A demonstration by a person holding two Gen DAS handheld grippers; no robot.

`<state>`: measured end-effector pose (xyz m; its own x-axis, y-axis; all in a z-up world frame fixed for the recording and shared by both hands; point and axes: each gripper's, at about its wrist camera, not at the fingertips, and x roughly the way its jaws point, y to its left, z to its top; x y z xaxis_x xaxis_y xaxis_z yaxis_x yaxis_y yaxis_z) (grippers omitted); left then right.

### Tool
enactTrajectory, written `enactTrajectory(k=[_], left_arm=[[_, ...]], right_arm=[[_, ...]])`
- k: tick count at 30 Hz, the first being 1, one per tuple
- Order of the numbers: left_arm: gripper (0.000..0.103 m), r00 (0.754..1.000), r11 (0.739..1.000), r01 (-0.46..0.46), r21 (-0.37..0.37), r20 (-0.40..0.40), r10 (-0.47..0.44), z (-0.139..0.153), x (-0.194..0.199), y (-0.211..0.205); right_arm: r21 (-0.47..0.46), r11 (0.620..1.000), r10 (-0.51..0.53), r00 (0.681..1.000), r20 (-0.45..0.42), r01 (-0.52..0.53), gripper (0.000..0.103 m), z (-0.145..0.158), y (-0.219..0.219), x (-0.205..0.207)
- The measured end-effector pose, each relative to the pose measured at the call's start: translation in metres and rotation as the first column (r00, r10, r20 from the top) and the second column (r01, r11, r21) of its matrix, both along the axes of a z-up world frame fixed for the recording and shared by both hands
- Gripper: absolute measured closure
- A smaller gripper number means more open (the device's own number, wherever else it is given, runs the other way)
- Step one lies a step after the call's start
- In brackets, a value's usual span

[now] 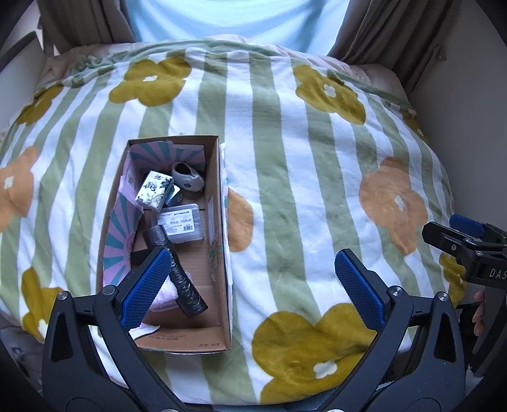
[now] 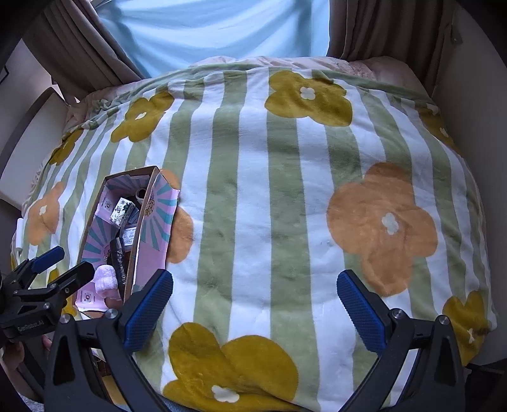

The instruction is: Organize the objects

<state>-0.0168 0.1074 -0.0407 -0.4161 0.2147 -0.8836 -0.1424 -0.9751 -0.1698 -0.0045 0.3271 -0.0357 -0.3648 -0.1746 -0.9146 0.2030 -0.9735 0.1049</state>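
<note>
A long cardboard box lies on the flowered bed cover at the left, its inside lined with pink and teal paper. In it sit a tissue pack, a clear plastic case, a grey-white pouch, a dark roll and a pink fluffy item. My left gripper hangs open just over the box's near end, holding nothing. My right gripper is open over bare cover to the right of the box. The left gripper also shows at the right wrist view's left edge.
The green-striped bed cover with yellow and orange flowers fills both views. Brown curtains and a pale blue window panel stand behind it. A white bedside surface is at the far left. A hand holds the right gripper's handle.
</note>
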Motion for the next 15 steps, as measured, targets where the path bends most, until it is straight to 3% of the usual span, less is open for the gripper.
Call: enactTrajectory(k=[15], left_arm=[[0.0, 1.0, 1.0, -0.015, -0.024, -0.016, 0.015, 0.0052, 0.0079, 0.0006]], right_arm=[[0.011, 1.0, -0.002, 1.0, -0.003, 0.002, 0.0, 0.0007, -0.0007, 0.0037]])
